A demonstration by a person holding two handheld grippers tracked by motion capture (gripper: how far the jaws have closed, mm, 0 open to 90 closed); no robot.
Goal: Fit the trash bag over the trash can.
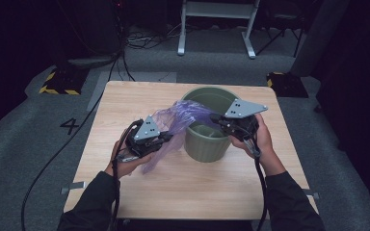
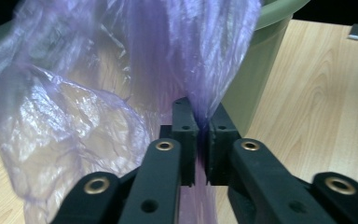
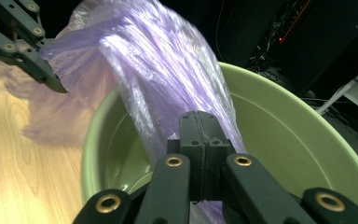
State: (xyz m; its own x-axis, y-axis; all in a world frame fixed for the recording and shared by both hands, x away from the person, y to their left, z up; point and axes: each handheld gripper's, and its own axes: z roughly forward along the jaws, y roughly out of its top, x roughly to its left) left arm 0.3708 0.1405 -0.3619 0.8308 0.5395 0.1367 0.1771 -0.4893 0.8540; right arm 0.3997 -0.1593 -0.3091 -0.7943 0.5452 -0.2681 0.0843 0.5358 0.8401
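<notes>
We hold a thin purple plastic bag (image 1: 180, 117) stretched between our two claws above the wooden bench (image 1: 125, 108). The left claw (image 1: 166, 138) sits just to the left of the green bucket (image 1: 206, 147), and in the left gripper view its jaws are pressed together on a gathered fold of the bag (image 2: 121, 84), with the film pinched in the narrow slit between them and hanging on below. From that pinch the plastic fans upward and outward, crinkled and translucent, so that the bench grain shows faintly through it. The bucket's outer wall (image 2: 254, 79) stands just behind the film on that side, close to our left claw (image 2: 198, 135).

The right claw (image 1: 218, 121) is over the mouth of the bucket, near its right rim. In the right gripper view the right claw (image 3: 201, 133) has its jaws shut tight, with the bag (image 3: 168, 70) running up from them in a twisted band across the bucket's opening (image 3: 279, 126). We take it to be gripping the bag's edge there, since the film comes straight out from between the closed jaws. Farther off in that view the left claw (image 3: 51, 81) shows at the upper left, clamped on the other end of the bag.

The bag spans from outside the bucket on its left, over the near-left part of the rim, to a point above the inside. A loose tail of it trails down beside the left claw toward the bench. The bucket stands upright on the bench, a little right of centre.
</notes>
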